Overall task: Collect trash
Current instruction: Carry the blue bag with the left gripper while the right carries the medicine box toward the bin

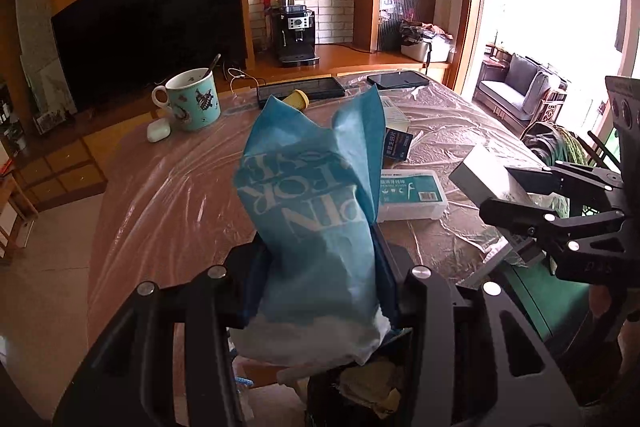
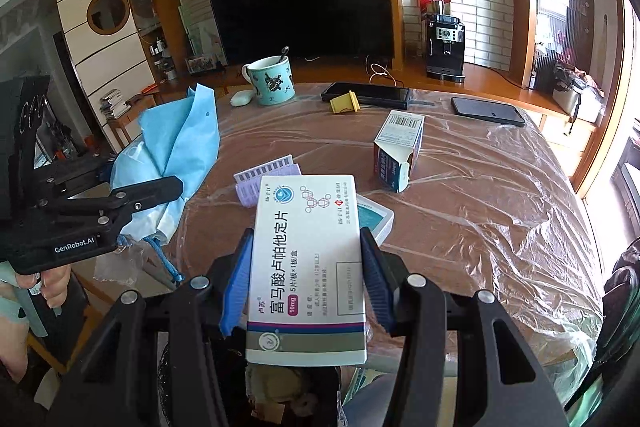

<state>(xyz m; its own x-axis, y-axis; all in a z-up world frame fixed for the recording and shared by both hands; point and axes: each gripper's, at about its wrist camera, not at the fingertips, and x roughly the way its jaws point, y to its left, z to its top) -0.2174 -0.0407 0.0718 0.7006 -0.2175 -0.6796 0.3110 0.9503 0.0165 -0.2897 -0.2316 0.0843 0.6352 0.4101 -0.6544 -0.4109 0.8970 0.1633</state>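
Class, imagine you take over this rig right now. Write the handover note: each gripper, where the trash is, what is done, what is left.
Left gripper: shut on the blue bag.
Right gripper: shut on the white medicine box.
Both are held above the trash bin, which already holds crumpled waste.
Done: two items picked up.
Left: drop both in; then probably the opened carton, the floss-pick box and the yellow cap on the plastic-covered table.
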